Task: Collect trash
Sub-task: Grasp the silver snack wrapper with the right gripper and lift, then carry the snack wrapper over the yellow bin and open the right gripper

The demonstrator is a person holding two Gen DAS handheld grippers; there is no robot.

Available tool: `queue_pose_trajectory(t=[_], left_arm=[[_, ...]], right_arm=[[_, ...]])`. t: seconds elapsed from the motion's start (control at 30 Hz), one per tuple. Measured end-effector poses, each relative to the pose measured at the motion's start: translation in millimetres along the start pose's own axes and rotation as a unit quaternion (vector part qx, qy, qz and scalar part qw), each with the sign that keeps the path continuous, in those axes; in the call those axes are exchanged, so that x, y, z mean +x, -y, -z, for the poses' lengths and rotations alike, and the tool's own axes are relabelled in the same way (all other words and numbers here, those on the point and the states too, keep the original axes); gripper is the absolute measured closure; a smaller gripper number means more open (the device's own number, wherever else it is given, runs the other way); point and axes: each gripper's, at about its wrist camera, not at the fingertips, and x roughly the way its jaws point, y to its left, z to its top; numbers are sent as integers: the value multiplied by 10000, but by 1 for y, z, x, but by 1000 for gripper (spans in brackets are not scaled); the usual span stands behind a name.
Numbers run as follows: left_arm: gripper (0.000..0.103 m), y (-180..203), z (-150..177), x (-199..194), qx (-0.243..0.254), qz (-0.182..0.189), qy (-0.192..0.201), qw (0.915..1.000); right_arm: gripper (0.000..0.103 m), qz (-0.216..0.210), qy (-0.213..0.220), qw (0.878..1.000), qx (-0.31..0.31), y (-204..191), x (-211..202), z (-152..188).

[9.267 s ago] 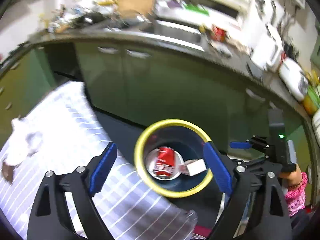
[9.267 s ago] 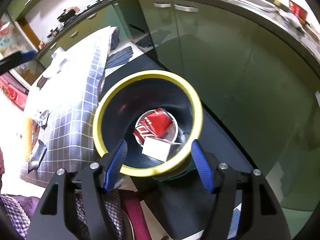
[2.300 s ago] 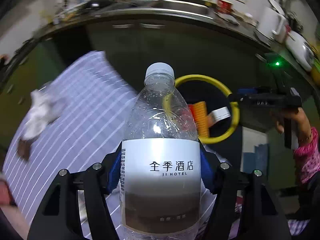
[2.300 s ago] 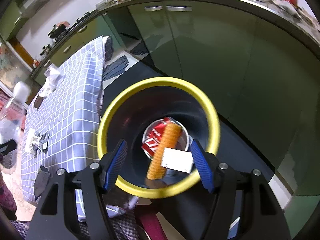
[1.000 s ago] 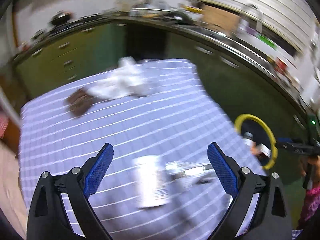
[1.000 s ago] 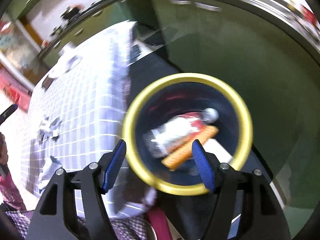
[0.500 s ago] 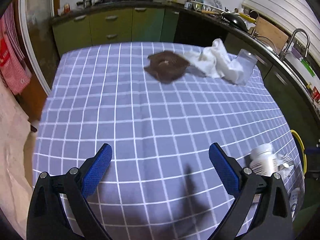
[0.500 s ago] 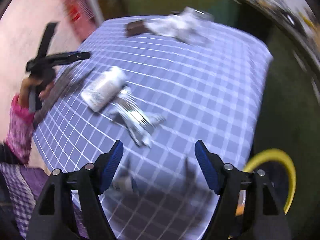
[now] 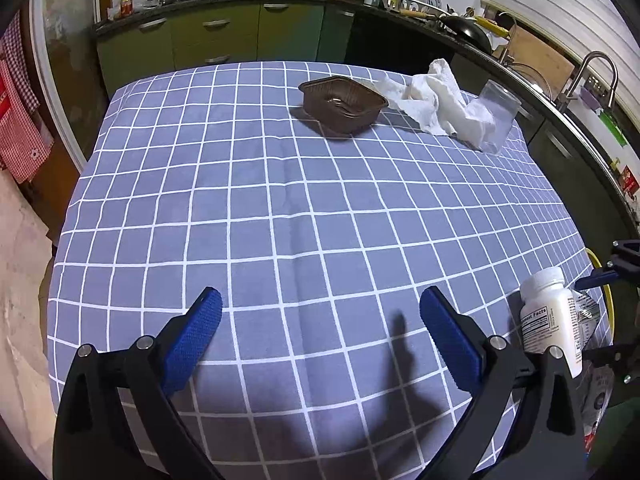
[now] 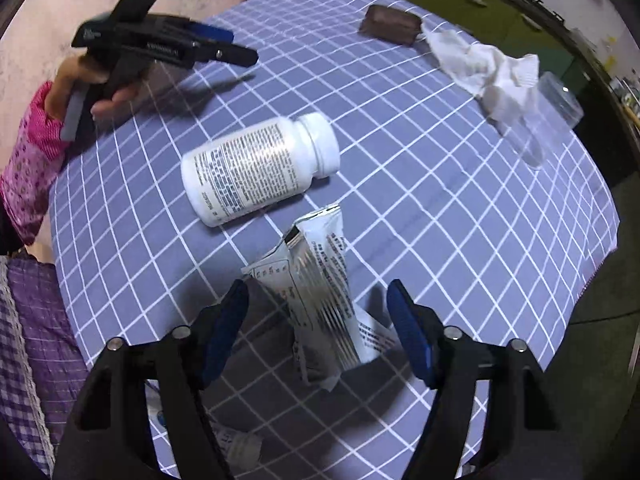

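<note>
My right gripper point(image 10: 318, 322) is open, with a crumpled silver wrapper point(image 10: 320, 280) lying on the checked tablecloth between its fingers. A white pill bottle point(image 10: 260, 170) lies on its side just beyond the wrapper; it also shows at the right of the left wrist view point(image 9: 550, 330). My left gripper point(image 9: 320, 326) is open and empty above the near part of the table point(image 9: 280, 200). A brown plastic tray point(image 9: 344, 104), a crumpled white tissue point(image 9: 430, 98) and a clear plastic cup point(image 9: 496, 116) sit at the far side. The left gripper shows at the upper left of the right wrist view point(image 10: 160, 46).
The yellow bin rim point(image 9: 606, 300) peeks past the table's right edge. Green kitchen cabinets point(image 9: 212, 40) and a counter with a sink run behind and to the right. More small litter point(image 10: 240, 446) lies under the right gripper's left arm.
The left gripper let go of the water bottle, which lies in the bin, and turned to the table. The right gripper swung from above the bin to over the wrapper.
</note>
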Motion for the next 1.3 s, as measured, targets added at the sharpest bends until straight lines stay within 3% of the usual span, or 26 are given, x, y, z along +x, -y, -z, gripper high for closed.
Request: queue_pose_trajectory(t=[0.27,0.33,0.63,0.8,1.0,1.13,1.3], left_arm=[[5,11,3,4,277,-255,-10,9993],[5,9,3,3,245,-217,-3,9995],[5,10,4,3,284,-236,-3,9993],[5,10,4,4,299,-250,-5,9992],[5,10,4,4,289,-243,0,9993],[5,11,4,4,320,-278,11,9991],[5,12,4,5,362,-325,21,9988]], right_arm=[[64,23,-132,9999,40,7,17,-11],[80,-36,-93,9999,134,10,19,-13],[81,-282,484,9960,694,18,-13,-5],[81,-34,947,9884,1184,28,-60,19],[80,663,1021,9660,2283,65,-105,93],[80,994,776,9369,3262,106,-111,156],[79,1198,354,9038,4093,142,-91,211]])
